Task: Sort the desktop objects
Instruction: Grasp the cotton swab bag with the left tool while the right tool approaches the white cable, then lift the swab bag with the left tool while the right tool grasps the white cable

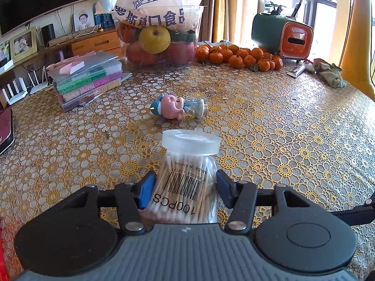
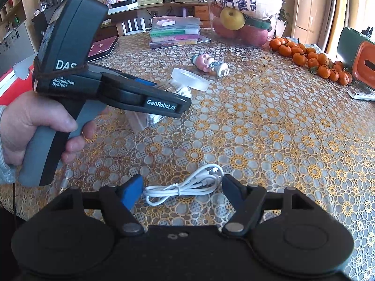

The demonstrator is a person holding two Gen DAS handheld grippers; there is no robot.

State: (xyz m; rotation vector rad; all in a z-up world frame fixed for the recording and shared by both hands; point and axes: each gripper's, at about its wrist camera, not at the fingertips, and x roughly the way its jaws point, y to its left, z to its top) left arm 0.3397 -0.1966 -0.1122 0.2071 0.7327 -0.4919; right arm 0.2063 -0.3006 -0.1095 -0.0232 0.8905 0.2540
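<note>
between left claw (image 1: 185, 185) fingers: cotton swab pack (image 1: 185, 187), "100pcs", gripped; right claw (image 2: 182, 187) open, empty.

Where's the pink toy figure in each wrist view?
Left wrist: the pink toy figure lies on its side at picture centre, just beyond the lid of the cotton swab tub.
Right wrist: the figure lies upper centre, just past the same clear lid.
Shared landmark: the pile of tangerines, to the figure's right in both views.
</note>
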